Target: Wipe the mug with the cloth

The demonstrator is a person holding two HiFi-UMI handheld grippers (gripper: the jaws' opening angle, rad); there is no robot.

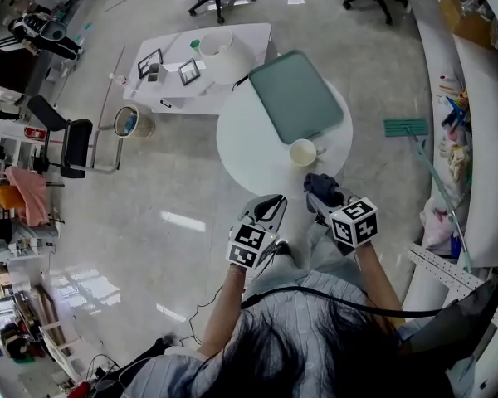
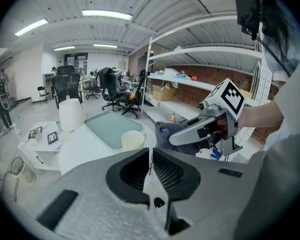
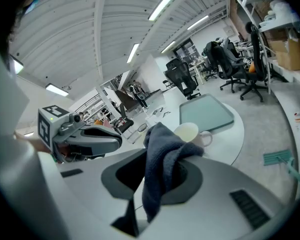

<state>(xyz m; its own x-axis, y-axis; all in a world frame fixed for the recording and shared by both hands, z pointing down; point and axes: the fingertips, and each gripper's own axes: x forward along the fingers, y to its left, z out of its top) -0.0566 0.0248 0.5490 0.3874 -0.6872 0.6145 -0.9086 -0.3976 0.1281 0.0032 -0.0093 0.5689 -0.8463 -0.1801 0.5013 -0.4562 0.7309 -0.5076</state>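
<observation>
Your right gripper pinches the limp, soft cloth, your left gripper is clenched empty, and the mug stands on the worktop beside the tray: stiff, smooth, probably breakable, best steadied by its handle or rim.

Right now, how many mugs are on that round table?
1. The mug sits at the table's near edge, beside the tray, just ahead of the cloth. No other shows; none seems hidden.
</observation>
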